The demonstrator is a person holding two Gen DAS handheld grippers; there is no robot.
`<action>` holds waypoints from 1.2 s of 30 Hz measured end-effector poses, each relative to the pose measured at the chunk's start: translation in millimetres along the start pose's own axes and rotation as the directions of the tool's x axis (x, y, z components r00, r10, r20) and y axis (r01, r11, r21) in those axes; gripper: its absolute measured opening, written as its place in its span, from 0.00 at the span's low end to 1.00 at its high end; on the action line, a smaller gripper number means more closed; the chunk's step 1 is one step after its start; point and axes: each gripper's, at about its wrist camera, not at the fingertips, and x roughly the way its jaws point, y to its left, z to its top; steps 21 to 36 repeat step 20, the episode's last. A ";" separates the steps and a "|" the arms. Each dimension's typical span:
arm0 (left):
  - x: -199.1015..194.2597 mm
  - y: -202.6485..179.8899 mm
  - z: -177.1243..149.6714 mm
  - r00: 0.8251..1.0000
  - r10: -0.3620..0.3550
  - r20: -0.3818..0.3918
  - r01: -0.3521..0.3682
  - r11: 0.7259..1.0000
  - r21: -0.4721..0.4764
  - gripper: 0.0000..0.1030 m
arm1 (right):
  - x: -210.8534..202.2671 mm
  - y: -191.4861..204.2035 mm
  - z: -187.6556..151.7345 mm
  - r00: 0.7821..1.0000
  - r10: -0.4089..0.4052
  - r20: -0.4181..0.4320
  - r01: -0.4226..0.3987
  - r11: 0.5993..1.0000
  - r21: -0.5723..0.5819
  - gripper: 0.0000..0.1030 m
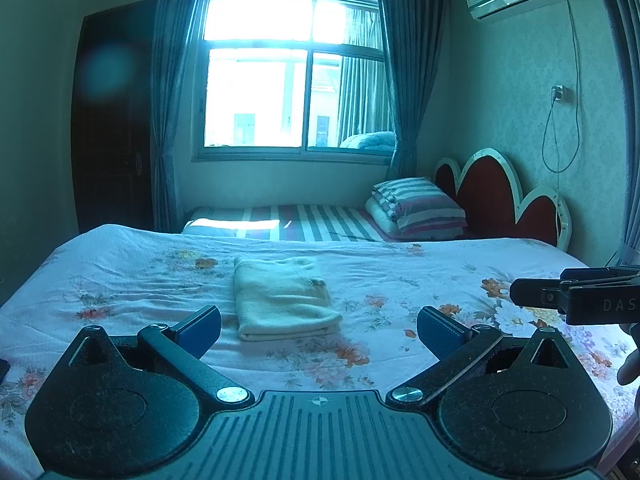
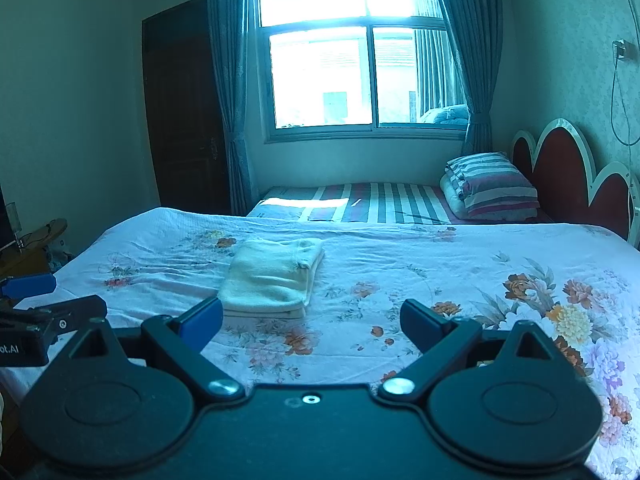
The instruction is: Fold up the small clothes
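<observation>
A soft, cream-coloured garment is lying folded into a thick rectangle on the floral bedsheet, its nap looking fleecy and its layered edges stacked at the near end. The left gripper is hovering above the bed with its jaws spread wide and nothing between them; from its own camera the cloth is sitting at about twelve o'clock, just beyond the ribbed blue pads. The right gripper is likewise gaping wide and empty, with the folded cloth lying toward eleven o'clock, past its left blue pad. In the left view the right gripper's matte black body is poking in at three o'clock. Farther back, at one o'clock, a striped pillow is resting against a scalloped red headboard edged in white, and pleated curtains are framing a bright window.
</observation>
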 end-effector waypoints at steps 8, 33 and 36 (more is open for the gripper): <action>1.2 2.8 0.6 1.000 0.016 -0.009 -0.016 0.999 0.028 1.00 | 2.4 0.3 1.5 1.000 0.004 0.004 -0.004 1.000 -0.002 0.93; 1.4 8.7 1.7 1.000 0.005 -0.009 -0.005 1.000 0.004 1.00 | 3.3 1.0 1.0 1.000 0.009 -0.001 -0.009 1.000 -0.004 0.93; 1.4 8.7 1.7 1.000 0.005 -0.009 -0.005 1.000 0.004 1.00 | 3.3 1.0 1.0 1.000 0.009 -0.001 -0.009 1.000 -0.004 0.93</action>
